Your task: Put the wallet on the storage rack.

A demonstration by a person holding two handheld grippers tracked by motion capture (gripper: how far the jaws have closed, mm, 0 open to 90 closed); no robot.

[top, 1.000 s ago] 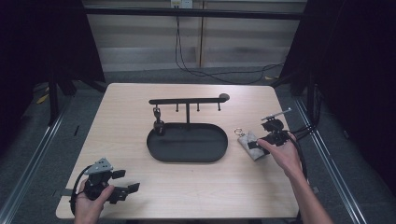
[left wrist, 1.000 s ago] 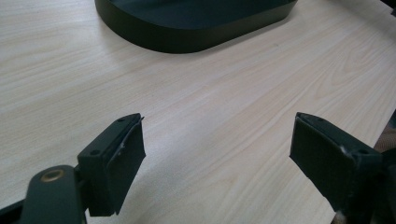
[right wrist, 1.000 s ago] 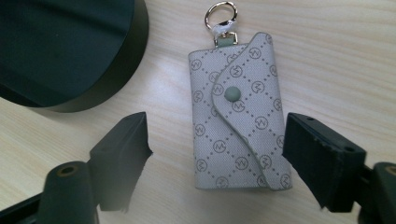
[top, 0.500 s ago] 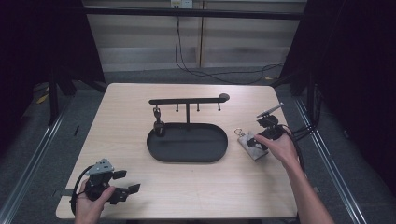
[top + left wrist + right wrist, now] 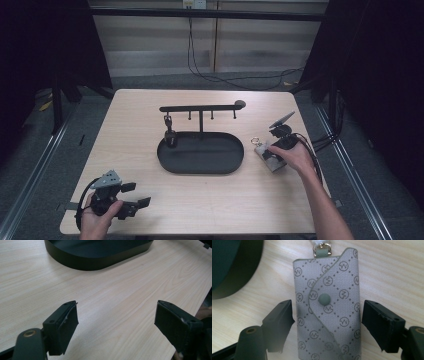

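Pouch (image 5: 328, 307) first: a grey patterned key pouch with a snap flap lies flat on the wooden table (image 5: 300, 205), just right of the black oval tray (image 5: 165, 162) with its hook rack (image 5: 200, 108). In the right gripper view the pouch sits straight between the jaws, its long axis running away from the camera along the jaws' own direction, and the metal ring (image 5: 321, 249) is at the far end. The right gripper (image 5: 327, 322) stands wide apart, one jaw on each long side of the pouch, neither clearly touching it; closing across the narrow width looks like the coming move. In the high view this gripper (image 5: 270, 151) is right over the pouch, by far the nearer one. The left gripper (image 5: 116, 322) is well apart at the near left corner, jaws spread over bare wood, holding nothing.
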